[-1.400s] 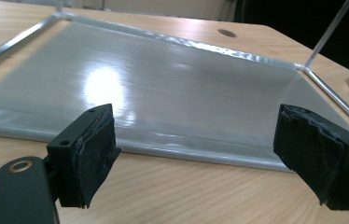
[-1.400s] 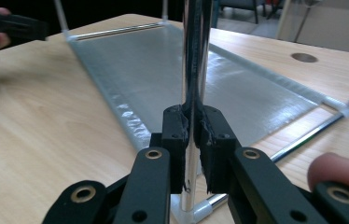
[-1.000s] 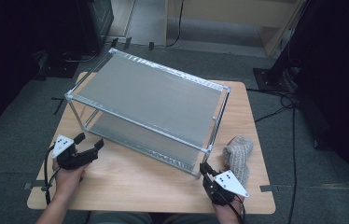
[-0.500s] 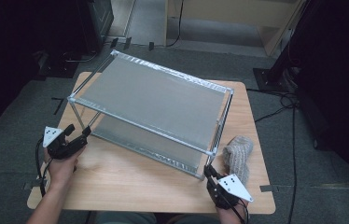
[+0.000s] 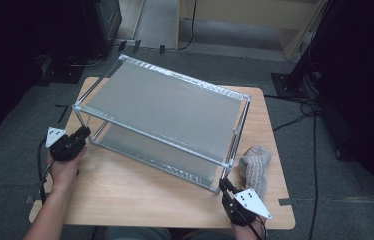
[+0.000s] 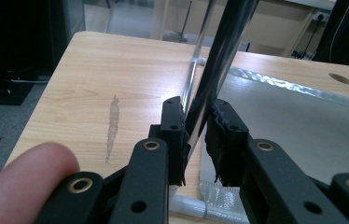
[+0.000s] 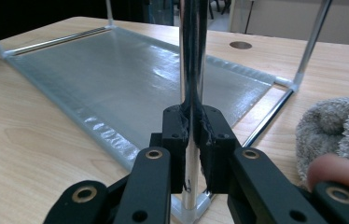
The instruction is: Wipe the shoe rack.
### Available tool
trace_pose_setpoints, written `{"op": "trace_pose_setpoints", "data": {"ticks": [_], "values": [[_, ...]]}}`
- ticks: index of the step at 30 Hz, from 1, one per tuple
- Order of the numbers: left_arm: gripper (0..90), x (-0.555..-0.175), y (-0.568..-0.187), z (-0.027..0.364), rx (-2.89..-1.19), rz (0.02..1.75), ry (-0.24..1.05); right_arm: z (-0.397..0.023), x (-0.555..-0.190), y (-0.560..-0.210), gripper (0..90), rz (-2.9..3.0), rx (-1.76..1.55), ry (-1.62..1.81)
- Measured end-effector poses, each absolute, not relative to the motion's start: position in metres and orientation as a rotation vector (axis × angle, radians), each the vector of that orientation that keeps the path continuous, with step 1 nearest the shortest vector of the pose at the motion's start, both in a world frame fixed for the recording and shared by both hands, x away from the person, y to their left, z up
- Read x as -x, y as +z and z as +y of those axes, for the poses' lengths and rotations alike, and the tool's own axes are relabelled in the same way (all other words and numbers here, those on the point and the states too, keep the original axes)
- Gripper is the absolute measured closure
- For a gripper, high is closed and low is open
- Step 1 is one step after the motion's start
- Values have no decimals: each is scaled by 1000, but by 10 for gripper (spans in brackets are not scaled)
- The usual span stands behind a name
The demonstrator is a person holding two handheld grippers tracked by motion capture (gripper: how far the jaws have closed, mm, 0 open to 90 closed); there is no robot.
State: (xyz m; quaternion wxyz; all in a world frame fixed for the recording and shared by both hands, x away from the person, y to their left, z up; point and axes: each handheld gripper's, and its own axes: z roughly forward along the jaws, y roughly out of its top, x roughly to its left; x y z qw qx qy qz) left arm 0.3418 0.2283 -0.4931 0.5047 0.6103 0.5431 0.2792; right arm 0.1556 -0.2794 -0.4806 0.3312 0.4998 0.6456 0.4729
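I see no readable writing. My left gripper [image 5: 81, 134] has just closed on the rack [image 5: 165, 107]'s near-left post; my right gripper [image 5: 224, 186] clamps its near-right post.

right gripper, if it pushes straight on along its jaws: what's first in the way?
Nothing to travel to: the right gripper is already shut on the rack's near corner post. Past that post the line runs low over the lower shelf sheet, probably toward the far rail; depth is unclear.
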Motion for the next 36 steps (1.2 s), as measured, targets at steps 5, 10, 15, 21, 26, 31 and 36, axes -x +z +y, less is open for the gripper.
{"op": "trace_pose_setpoints", "data": {"ticks": [5,10,15,21,26,31,36], "values": [[775,-329,-493,234,-1485,1304,667,-278,-162,-479,820,1663,-1338,1196],[771,-314,-494,240,-1476,1315,649,-274,-175,-477,818,1637,-1376,1133],[770,-298,-494,244,-1482,1342,648,-276,-196,-476,815,1610,-1426,1130],[772,-276,-492,245,-1507,1354,647,-280,-219,-474,809,1605,-1464,1130],[777,-259,-490,242,-1532,1349,645,-283,-240,-472,805,1575,-1514,1129],[777,-239,-489,243,-1561,1322,620,-284,-256,-472,804,1546,-1537,1117],[781,-220,-490,241,-1601,1272,607,-287,-263,-473,805,1531,-1535,1113]]}}
